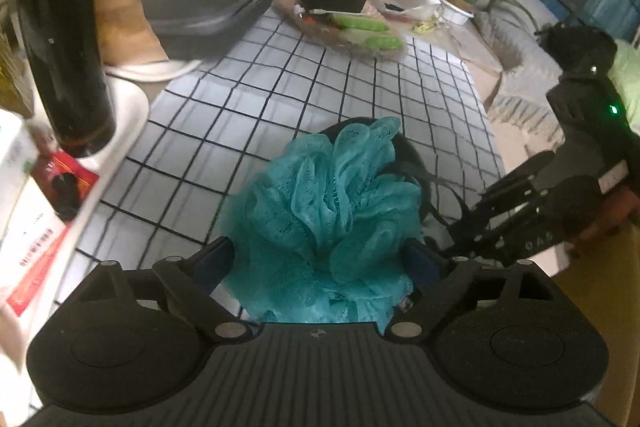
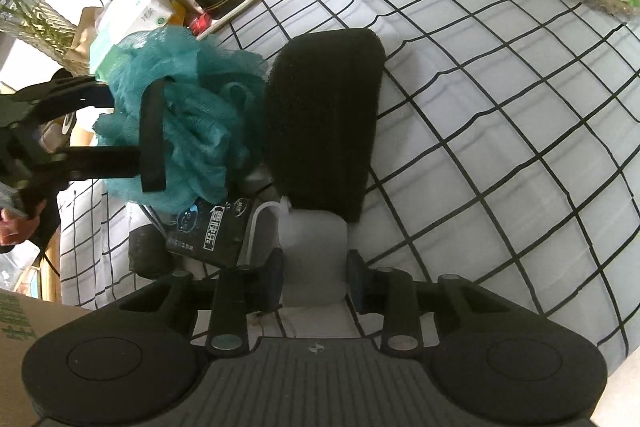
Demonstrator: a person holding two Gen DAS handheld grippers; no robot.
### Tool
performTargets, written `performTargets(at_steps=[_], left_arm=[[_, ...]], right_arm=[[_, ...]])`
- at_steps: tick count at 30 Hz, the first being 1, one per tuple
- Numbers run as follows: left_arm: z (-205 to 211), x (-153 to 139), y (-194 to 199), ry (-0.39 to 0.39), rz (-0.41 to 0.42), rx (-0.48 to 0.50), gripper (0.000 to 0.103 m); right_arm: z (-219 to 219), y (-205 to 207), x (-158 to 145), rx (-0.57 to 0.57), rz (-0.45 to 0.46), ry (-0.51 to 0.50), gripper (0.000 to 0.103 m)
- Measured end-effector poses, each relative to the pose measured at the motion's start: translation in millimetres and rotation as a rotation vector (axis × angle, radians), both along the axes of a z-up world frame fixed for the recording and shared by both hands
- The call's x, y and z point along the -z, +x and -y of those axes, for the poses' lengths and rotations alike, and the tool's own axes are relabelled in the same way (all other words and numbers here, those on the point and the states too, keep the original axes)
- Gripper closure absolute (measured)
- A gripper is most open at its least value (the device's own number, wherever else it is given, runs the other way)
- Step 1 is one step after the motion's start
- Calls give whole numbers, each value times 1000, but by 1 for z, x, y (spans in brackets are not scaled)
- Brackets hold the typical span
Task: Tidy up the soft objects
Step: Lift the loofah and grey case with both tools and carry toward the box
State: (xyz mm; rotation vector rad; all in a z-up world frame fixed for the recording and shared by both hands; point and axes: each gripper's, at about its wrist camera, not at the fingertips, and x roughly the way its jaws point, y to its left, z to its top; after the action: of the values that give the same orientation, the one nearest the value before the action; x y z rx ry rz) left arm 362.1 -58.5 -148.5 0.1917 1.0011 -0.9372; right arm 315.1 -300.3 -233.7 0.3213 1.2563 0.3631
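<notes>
Both grippers were busy: the left gripper [image 1: 320, 255] was clamped on a teal mesh bath puff [image 1: 328, 203], squashed between its fingers, while the right gripper [image 2: 316, 275] gripped a white block [image 2: 312, 259] joined to a black sponge [image 2: 324, 123]. That sponge stretched straight ahead of the right fingers, long axis pointing away over the checked cloth [image 2: 500, 131]. The puff sat just left of it, touching. Its loose mesh could probably snag the sponge or slip free if either grip eased.
</notes>
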Motion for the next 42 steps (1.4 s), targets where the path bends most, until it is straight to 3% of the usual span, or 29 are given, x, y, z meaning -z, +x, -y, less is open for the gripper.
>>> performTargets(at_steps=[1, 3, 6, 9, 14, 25, 33, 42], left_arm=[[1, 2, 2, -7, -14, -4, 13], [1, 2, 4, -20, -27, -13, 34], [1, -1, 3, -35, -42, -20, 56], [-1, -5, 2, -52, -39, -36, 70], [-9, -15, -2, -61, -16, -76, 81], [-27, -56, -22, -102, 89, -138, 86], [-44, -90, -40, -75, 179, -247, 86], [-55, -134, -77, -42, 298, -306, 86]], right_arm=[[0, 0, 0, 1, -1, 2, 68], [1, 1, 0, 1, 1, 3, 69], [2, 1, -1, 2, 7, 8, 69], [5, 0, -4, 7, 18, 10, 69], [10, -3, -15, 12, 50, 22, 69], [32, -20, -55, 43, 149, -7, 69], [42, -32, -96, 61, 238, -21, 69], [36, -48, -139, 48, 324, -26, 69]])
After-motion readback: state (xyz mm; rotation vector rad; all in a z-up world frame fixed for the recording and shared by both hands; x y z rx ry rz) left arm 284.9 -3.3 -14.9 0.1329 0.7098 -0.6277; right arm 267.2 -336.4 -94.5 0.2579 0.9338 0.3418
